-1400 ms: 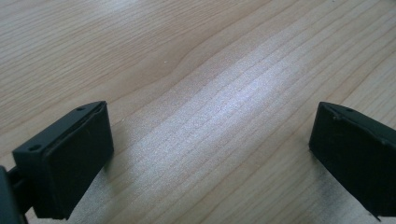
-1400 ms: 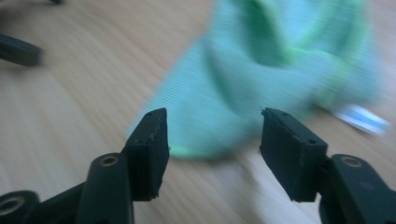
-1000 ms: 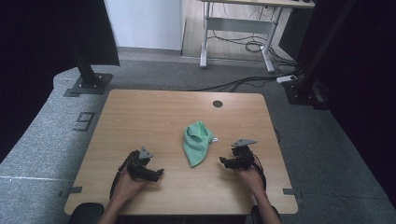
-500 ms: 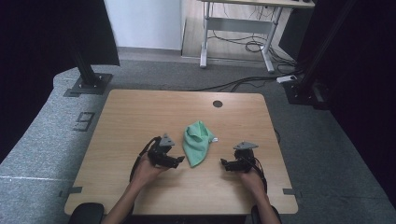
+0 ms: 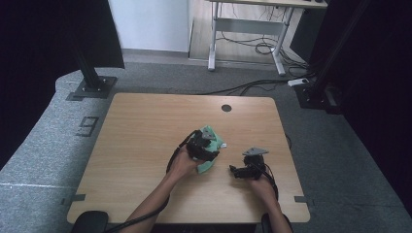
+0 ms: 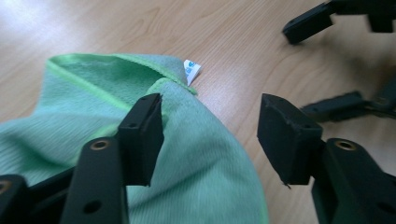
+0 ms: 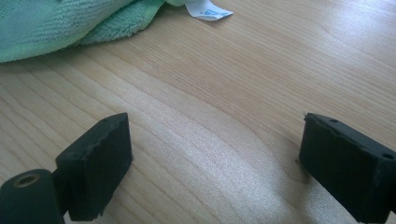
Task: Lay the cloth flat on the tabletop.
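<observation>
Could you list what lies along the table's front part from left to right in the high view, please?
Left tongs over the green cloth → right tongs.

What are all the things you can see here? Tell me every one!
Cloth: one, green, crumpled near the middle of the table, under the left tongs.
Cloth label: one, white with blue print, at the cloth's edge.
Table: one, light wood, with a round hole near its far edge.
Desk: one, white legs, behind on the floor, cables beneath it.
Stands: two, black, on the grey floor at the table's far corners.
Left tongs: one, black, over the cloth, jaws just closing, one pad on the cloth.
Right tongs: one, black, open above bare wood, right of the cloth.
</observation>
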Available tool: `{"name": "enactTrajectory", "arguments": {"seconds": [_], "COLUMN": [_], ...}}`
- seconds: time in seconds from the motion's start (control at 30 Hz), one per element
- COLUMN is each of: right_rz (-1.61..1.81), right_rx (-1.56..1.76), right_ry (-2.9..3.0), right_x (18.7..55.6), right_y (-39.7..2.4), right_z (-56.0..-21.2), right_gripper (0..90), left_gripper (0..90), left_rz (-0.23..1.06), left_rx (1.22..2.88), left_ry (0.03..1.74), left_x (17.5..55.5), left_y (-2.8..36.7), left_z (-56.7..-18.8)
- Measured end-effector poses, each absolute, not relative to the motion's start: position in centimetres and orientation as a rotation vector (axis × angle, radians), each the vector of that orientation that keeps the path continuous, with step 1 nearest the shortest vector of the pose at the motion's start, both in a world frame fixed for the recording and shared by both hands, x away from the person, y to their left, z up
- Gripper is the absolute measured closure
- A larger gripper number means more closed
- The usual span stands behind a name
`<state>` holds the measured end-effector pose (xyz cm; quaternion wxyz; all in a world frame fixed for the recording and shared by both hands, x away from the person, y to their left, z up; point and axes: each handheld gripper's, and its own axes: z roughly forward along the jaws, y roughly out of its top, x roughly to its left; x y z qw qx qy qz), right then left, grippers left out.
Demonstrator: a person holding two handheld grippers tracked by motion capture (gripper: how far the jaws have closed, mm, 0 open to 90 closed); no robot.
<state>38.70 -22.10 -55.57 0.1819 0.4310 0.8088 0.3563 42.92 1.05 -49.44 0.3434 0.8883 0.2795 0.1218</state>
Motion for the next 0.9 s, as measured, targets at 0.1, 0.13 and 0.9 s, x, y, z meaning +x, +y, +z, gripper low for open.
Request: {"name": "enactTrajectory", "arguments": {"seconds": [0.1,0.13,0.9], "right_rz": [1.005,1.005,1.004], "right_rx": [1.216,1.216,1.212], "right_ry": [2.284,2.286,2.289], "right_x": [38.7,38.7,38.7], "right_y": [-22.1,-22.1,-22.0], "right_z": [-55.6,-55.6,-55.6], "right_gripper": [8.5,8.3,7.5], "left_gripper": [45.6,49.4,83.5], "left_rz": [0.316,0.329,0.413], "left_rx": [2.342,2.362,2.198], "left_ry": [0.754,0.765,0.914], "left_x": [43.5,43.6,43.5], "left_y": [0.2,0.0,8.9], "left_z": [-50.6,-51.1,-47.3]}}
